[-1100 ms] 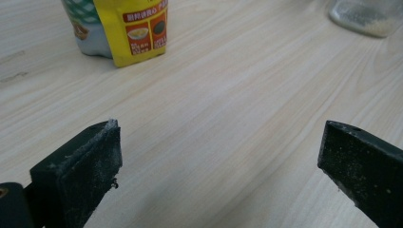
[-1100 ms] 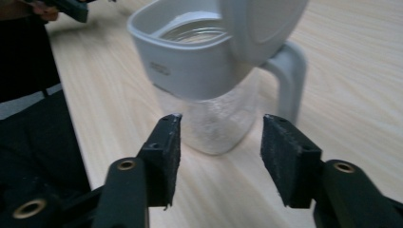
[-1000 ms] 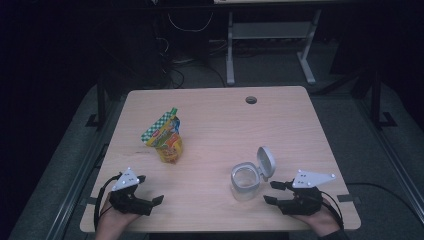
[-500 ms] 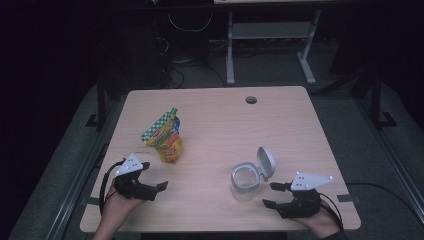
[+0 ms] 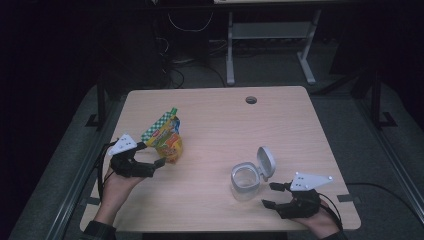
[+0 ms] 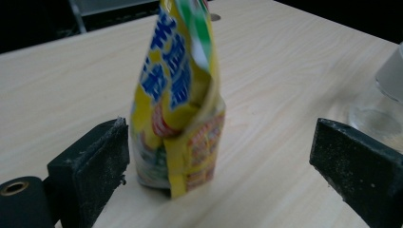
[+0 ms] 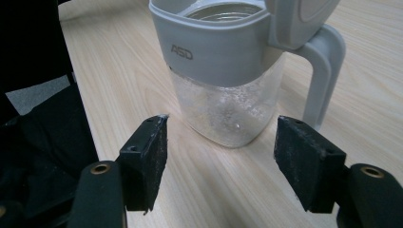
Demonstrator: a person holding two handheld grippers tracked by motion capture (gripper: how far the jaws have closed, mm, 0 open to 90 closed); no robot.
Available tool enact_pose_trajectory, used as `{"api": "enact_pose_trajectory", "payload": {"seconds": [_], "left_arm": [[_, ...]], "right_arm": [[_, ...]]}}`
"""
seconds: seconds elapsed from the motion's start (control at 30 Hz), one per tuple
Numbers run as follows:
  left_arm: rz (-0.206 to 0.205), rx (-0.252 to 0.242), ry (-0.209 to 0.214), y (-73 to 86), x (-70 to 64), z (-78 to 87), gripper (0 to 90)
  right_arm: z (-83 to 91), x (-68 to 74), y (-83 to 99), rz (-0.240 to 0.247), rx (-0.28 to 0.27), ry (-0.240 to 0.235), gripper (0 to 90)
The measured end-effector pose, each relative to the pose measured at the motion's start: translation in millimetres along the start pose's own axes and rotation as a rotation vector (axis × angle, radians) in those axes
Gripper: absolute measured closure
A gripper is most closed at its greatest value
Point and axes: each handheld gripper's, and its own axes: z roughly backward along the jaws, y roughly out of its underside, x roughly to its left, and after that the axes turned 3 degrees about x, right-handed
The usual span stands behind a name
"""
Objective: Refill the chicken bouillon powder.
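Observation:
A yellow, blue and green snack bag [image 5: 165, 135] stands upright on the wooden table [image 5: 280, 130], left of centre. My left gripper [image 5: 161, 162] is open just in front of it; in the left gripper view the bag [image 6: 179, 102] rises between the wide-apart jaws, nearer the left one, touching neither. A clear glass jar [image 5: 245, 181] with a grey collar and a flipped-up lid [image 5: 266, 161] stands right of centre. My right gripper [image 5: 270, 195] is open and close to the jar [image 7: 223, 76], a short way off its base.
A round cable hole [image 5: 251, 100] sits near the table's far edge. Beyond the table are a white desk frame [image 5: 270, 35] and cables on a dark floor. Bare tabletop lies between bag and jar and toward the far right.
My left gripper has moved forward and right from the near left edge up to the snack bag. The right gripper, jar and bag have stayed put.

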Motion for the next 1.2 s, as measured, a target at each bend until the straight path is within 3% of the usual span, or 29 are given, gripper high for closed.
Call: {"api": "enact_pose_trajectory", "payload": {"seconds": [0.3,0.5,0.7,0.87,0.97,1.2], "left_arm": [[0.013,-0.069,-0.01,-10.3,7.6,-9.5,15.6],[0.009,-0.099,-0.014,-17.6,8.9,-13.1,35.0],[0.008,-0.078,-0.004,-17.1,12.3,-16.9,54.7],[-0.015,-0.091,-0.029,-17.9,11.4,-13.6,72.7],[-0.017,-0.108,-0.019,-18.7,14.2,-10.2,84.4],[-0.036,-0.097,-0.009,-21.4,15.7,-11.1,90.0]], "right_arm": [[-2.1,1.9,0.3,0.009,0.009,-0.006,35.5],[-1.9,3.2,1.0,0.019,0.011,-0.015,35.9],[-1.2,2.8,0.9,0.013,0.009,-0.011,36.2],[-1.6,3.2,0.9,0.012,0.012,-0.012,36.3],[-1.8,3.9,0.8,0.018,0.008,-0.012,36.3],[-2.1,6.4,0.4,0.02,0.005,-0.014,36.3]]}}
